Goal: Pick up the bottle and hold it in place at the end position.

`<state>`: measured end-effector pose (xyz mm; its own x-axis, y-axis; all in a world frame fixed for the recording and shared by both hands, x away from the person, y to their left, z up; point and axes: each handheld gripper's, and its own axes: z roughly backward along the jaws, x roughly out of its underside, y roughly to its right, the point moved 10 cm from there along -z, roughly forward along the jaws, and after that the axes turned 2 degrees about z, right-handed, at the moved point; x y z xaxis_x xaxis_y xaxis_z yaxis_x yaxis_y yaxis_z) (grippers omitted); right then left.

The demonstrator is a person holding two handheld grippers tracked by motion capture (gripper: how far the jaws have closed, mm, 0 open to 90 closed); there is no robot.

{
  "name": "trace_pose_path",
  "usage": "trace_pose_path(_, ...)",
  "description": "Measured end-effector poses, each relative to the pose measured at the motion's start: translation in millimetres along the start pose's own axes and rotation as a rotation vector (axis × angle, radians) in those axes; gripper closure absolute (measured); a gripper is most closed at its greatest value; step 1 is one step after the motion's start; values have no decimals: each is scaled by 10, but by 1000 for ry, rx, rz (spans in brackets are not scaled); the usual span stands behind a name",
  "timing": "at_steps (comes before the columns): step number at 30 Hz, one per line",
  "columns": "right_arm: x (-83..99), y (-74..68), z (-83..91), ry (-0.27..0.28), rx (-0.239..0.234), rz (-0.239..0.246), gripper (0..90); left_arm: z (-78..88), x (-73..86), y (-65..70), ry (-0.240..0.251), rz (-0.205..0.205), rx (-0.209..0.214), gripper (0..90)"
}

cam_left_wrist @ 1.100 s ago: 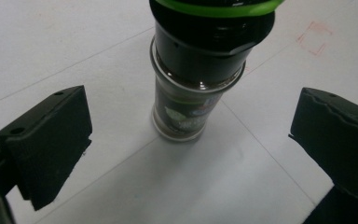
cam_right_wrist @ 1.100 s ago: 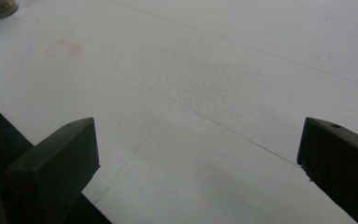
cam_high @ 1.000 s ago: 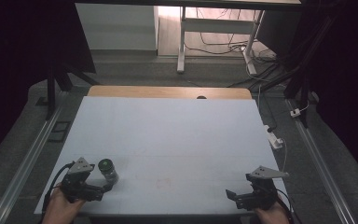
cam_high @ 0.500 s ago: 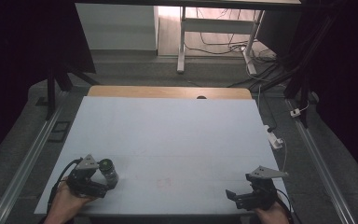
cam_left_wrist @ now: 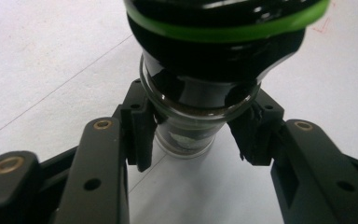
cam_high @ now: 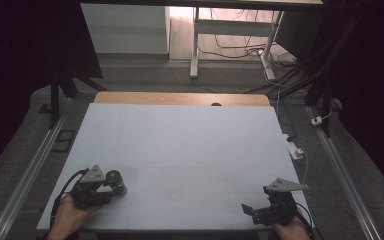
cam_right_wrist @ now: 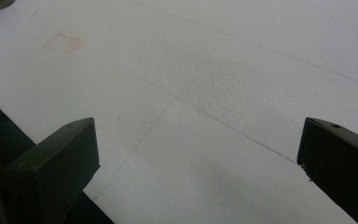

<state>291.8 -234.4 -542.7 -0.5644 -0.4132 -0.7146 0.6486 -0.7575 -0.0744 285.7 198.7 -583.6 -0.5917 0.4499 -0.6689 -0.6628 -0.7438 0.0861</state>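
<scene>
A small glass jar (cam_high: 116, 183) with a black cap and a green ring stands near the white table's (cam_high: 190, 145) front left corner. My left gripper (cam_high: 105, 189) reaches it from the left. Its jaws have just been closing with the jar between them. In the left gripper view the two pads (cam_left_wrist: 142, 126) press on the glass body of the jar (cam_left_wrist: 214, 51) just below the cap, so the left gripper (cam_left_wrist: 193, 135) is shut on it. My right gripper (cam_high: 252, 211) rests at the front right, open. The right gripper (cam_right_wrist: 198, 154) has bare table between its jaws.
A faint red mark (cam_high: 176, 196) lies on the table between the two grippers, also the red mark (cam_right_wrist: 63, 42) ahead of the right jaws. A wooden strip (cam_high: 180, 98) runs along the far edge. A white plug and cable (cam_high: 295, 150) hang off the right side.
The left gripper slid a little toward the jar and its jaws closed around it. The right gripper stayed where it was.
</scene>
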Motion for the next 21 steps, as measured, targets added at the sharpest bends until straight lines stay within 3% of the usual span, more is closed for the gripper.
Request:
trace_pose_path(10, 2, 2, -2, -2, 2, -1, 0, 12, -14, 8, -18, -4, -30, 534)
trace_pose_path(21, 2, 7, -4, -2, 0, -3, 0, 51, -153, 35, 19, 26, 16, 534)
